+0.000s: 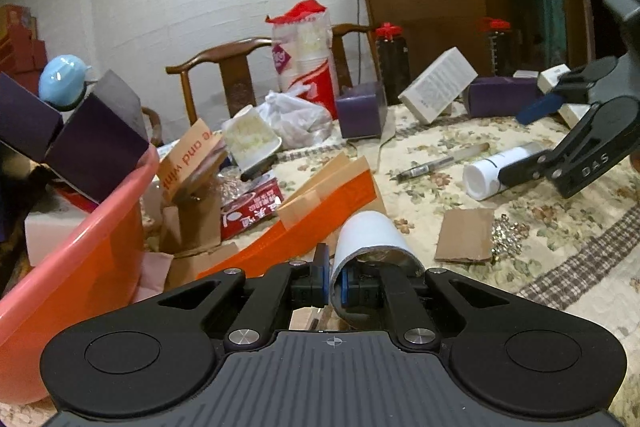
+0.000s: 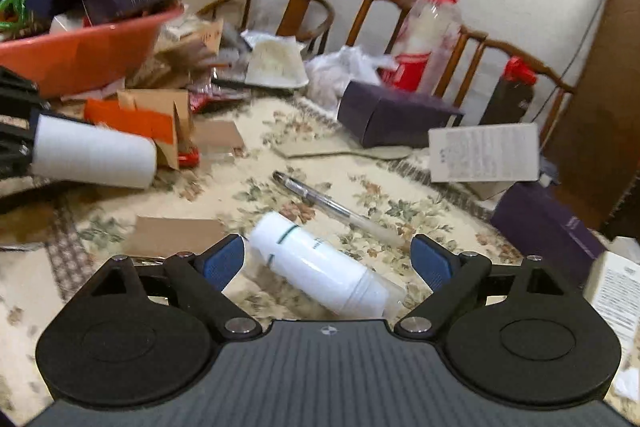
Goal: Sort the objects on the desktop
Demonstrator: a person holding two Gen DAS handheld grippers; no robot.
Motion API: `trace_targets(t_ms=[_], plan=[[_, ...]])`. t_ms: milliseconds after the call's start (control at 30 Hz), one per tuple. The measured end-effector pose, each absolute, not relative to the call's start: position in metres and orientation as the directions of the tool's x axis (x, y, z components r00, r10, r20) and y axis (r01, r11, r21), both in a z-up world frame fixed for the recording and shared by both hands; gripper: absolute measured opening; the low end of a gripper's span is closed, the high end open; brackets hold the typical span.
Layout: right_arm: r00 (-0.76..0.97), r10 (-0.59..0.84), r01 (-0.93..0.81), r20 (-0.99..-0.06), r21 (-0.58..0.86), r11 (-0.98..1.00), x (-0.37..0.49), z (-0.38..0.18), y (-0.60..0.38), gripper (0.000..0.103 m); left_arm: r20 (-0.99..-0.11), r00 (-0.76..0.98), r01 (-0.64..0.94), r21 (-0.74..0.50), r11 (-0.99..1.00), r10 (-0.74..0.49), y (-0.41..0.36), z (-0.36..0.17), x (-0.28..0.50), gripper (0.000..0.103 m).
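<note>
Left wrist view: the left gripper (image 1: 333, 285) pinches the rim wall of a white paper cup (image 1: 374, 239), one blue pad inside the mouth and one outside, so the cup juts forward off the fingers. Just to its left rises the orange basin (image 1: 80, 227), already heaped with purple boxes (image 1: 96, 143). The step in hand looks like carrying the cup to that basin; the next move calls for swinging left over the rim and letting go without knocking the stacked boxes. Far right, the right gripper (image 1: 532, 143) hangs over a white bottle (image 1: 496, 167), with a pen (image 1: 432, 167) lying nearby.

Right wrist view: the right gripper (image 2: 327, 261) stands spread wide, its pads clear of the white bottle (image 2: 320, 263) that lies on its side between them. Nothing is held here. To lift it, the jaws would need to drop and close across the bottle's body. The pen (image 2: 332, 203) lies just beyond.

The table wears a floral cloth (image 2: 256, 195), littered with cardboard scraps, a white box (image 2: 484, 153) and purple boxes. Wooden chairs (image 2: 280, 11) stand against a white wall
</note>
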State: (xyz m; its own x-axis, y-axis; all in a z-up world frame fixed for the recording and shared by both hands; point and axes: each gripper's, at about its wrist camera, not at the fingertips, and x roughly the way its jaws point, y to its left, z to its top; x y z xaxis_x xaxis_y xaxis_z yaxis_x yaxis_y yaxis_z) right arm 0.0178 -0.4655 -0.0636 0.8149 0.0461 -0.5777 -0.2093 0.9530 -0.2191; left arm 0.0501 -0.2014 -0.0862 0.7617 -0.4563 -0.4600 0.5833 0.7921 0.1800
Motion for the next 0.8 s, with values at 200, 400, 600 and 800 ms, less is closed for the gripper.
trace_targets(t_ms=[200,400,600,800], plan=[[0.76,0.133,-0.261,-0.637,-0.111,0.959,0.037,-0.085,-0.474,0.083,-0.476,0.753,0.582,0.158,0.798,-0.455,-0.202,-0.086,0.055,0.001],[0.776,0.084,-0.218,-0.625,-0.142,0.966,0.021,-0.082,-0.457,0.053,-0.479,0.755,0.581,0.168,0.797,-0.449,-0.206,-0.084,0.054,0.003],[0.738,0.091,-0.213,-0.668,-0.103,0.972,0.006,-0.08,-0.444,0.039,-0.508,0.722,0.611,0.149,0.777,-0.47,-0.204,-0.088,0.058,0.013],[0.757,0.089,-0.189,-0.648,-0.086,0.978,0.016,-0.083,-0.438,0.04,-0.535,0.689,0.641,0.135,0.755,-0.489,-0.212,-0.097,0.067,0.018]])
